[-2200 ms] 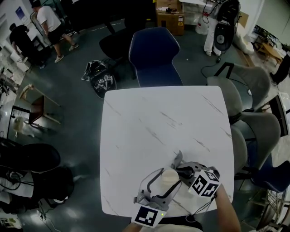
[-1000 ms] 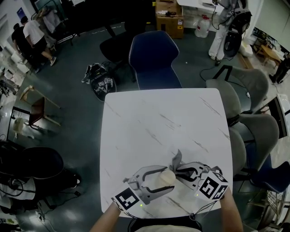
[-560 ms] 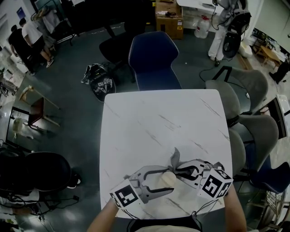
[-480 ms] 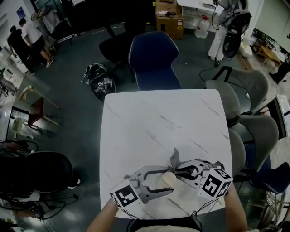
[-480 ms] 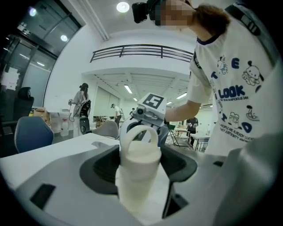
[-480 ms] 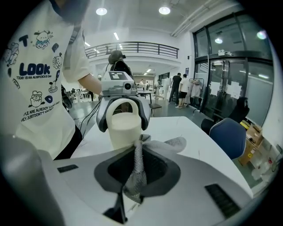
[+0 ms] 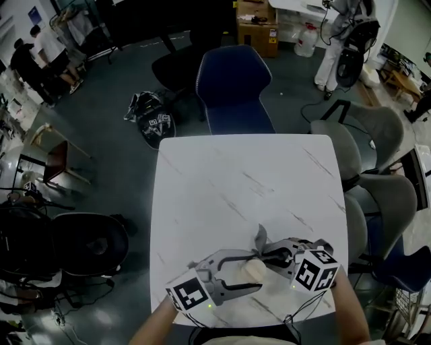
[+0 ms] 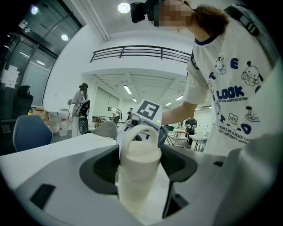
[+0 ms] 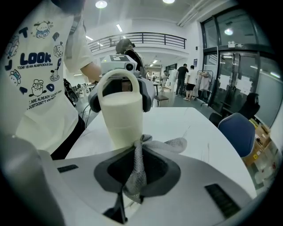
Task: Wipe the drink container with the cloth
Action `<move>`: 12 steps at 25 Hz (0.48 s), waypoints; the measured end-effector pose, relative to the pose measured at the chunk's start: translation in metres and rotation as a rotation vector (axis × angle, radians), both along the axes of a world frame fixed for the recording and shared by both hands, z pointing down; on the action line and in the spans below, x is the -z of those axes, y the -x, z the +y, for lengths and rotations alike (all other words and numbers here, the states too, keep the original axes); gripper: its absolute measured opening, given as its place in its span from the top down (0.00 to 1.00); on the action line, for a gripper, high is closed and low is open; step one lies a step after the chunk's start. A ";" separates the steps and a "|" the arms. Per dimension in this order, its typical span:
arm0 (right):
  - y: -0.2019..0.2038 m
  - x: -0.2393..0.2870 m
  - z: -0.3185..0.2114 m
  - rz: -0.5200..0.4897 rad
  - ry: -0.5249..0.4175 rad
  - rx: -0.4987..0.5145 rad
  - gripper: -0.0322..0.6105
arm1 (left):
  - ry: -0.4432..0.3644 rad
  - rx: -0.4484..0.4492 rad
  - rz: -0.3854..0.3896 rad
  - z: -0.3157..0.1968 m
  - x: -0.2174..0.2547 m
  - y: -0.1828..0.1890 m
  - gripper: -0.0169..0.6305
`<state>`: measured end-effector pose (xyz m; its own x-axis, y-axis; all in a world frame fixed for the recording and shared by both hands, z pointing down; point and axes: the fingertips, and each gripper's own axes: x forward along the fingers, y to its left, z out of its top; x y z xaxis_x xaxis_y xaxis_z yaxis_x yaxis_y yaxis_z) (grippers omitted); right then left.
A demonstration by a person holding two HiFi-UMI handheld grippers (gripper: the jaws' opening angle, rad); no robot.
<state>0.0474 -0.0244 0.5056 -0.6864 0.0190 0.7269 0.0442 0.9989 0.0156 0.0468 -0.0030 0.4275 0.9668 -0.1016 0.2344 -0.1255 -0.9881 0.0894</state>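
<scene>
Printed in blue on white T-shirt (image 9: 40,84), at 10 o'clock in right gripper view: "LOOK", with "TODAY IS AN AUSPICIOUS DAY" just beneath. Same "LOOK" at 3 o'clock in left gripper view.

Ahead of the left gripper (image 7: 250,271), past the white veined table (image 7: 229,175), a dark blue chair (image 7: 232,84) stands on the grey floor (image 7: 114,168). Grey chairs (image 7: 367,145) line the side to the right of the right gripper (image 7: 267,255). Ceiling lights (image 8: 124,7) glow above a railed balcony (image 8: 141,50).
</scene>
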 end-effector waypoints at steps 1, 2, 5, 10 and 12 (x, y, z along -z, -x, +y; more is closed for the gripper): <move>0.000 -0.004 0.000 0.007 0.005 0.000 0.87 | 0.004 0.003 0.003 -0.001 0.001 0.000 0.52; 0.000 -0.007 0.000 0.013 0.010 0.000 0.87 | 0.009 0.008 0.005 -0.001 0.002 0.000 0.52; 0.000 -0.019 0.000 0.029 0.029 -0.008 0.87 | 0.017 0.014 0.010 -0.002 0.003 -0.001 0.52; -0.001 -0.041 0.001 0.066 0.044 -0.002 0.87 | 0.008 -0.008 0.014 0.000 -0.002 -0.001 0.52; -0.001 -0.046 0.001 0.081 0.046 0.002 0.87 | 0.013 -0.004 0.016 -0.001 -0.001 -0.001 0.52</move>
